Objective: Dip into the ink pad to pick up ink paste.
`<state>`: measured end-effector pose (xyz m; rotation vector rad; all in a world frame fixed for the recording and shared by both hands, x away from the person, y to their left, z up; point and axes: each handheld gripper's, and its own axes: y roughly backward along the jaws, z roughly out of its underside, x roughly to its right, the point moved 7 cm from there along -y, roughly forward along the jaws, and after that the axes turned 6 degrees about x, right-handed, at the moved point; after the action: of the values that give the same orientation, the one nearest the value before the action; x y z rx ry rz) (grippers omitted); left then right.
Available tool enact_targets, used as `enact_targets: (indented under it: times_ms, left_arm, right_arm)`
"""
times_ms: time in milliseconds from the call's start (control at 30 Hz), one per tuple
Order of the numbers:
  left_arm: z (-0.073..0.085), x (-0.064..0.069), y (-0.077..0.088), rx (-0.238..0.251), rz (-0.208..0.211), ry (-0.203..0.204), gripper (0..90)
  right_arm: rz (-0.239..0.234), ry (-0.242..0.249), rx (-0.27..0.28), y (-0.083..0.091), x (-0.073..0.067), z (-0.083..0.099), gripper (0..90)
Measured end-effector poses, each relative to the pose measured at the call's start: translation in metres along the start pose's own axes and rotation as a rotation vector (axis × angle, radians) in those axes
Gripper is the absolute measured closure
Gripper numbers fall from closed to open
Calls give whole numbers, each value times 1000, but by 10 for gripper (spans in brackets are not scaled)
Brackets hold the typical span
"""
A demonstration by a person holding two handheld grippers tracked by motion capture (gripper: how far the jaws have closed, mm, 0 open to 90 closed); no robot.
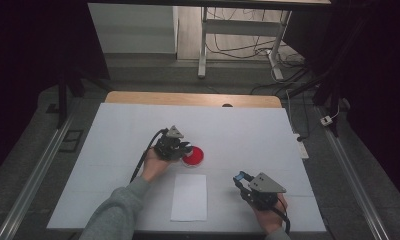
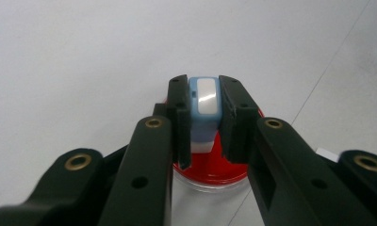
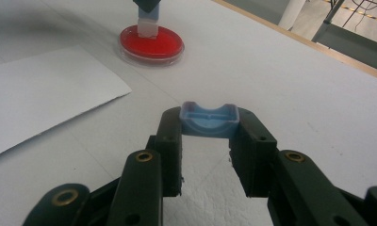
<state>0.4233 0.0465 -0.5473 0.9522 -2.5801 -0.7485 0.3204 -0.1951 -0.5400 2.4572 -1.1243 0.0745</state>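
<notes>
Right tool (image 3: 209, 136) with blue cap (image 3: 209, 121); stamp (image 2: 204, 110) over red dish (image 3: 151, 44).

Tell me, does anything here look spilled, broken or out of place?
Nothing stands out. The left tool holds a blue stamp upright over the round red ink pad, the right tool grips its blue cap, and the white paper lies flat.

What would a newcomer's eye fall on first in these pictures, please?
The round red dish near the middle of the white table stands out first. The left tongs hold a pale blue stamp upright over it. Next comes the white sheet of paper in front of the dish, then the right tongs, which grip a blue cap above the table's near right part.
</notes>
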Motion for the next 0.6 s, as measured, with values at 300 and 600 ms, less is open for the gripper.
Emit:
enact_targets:
  times_ms: [300, 600]
  left_arm:
    - [-3, 0, 4, 20, 9, 3, 759]
    - [-8, -1, 11, 43, 16, 8, 759]
  right_arm:
    - [4, -2, 4, 1, 1, -1, 653]
    - [4, -1, 3, 1, 1, -1, 653]
